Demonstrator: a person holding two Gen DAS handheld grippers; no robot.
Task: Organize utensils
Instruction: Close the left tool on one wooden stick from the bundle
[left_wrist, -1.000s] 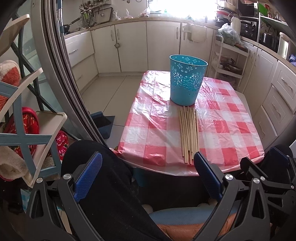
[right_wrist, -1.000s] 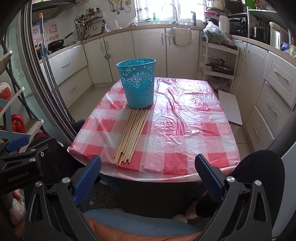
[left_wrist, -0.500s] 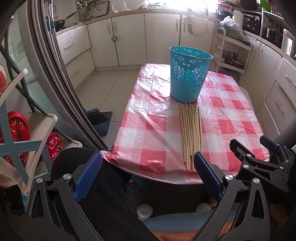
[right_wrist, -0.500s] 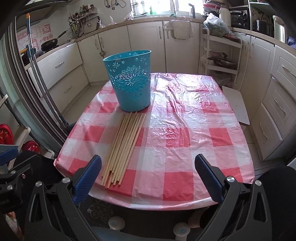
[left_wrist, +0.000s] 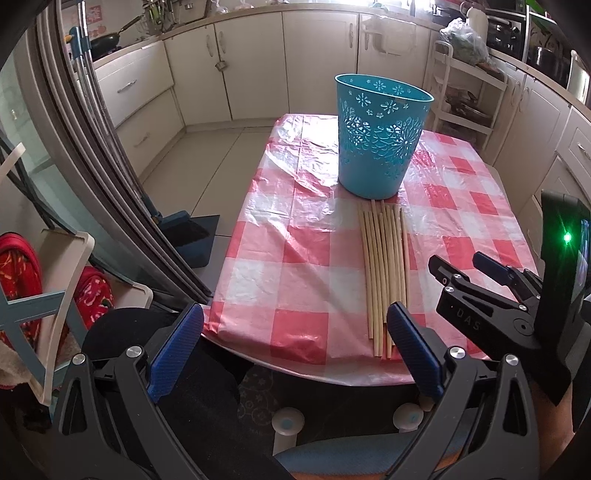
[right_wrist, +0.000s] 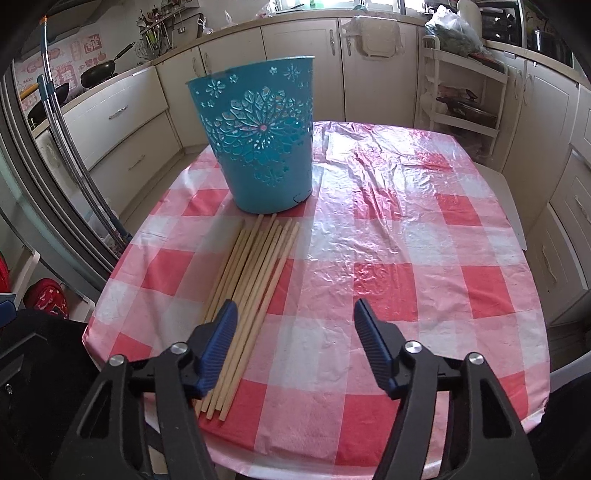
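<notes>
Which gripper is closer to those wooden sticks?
Right. The right gripper hangs over the near ends of the wooden sticks, empty; the left gripper sits back off the table edge.

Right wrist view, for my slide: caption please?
Open right gripper nears wooden chopsticks lying before a teal basket on a checked tablecloth.

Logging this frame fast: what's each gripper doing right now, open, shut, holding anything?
Left gripper: open, holding nothing.
Right gripper: open, its jaws have just been closing, nothing between them; chopsticks lie on the table beneath.
</notes>
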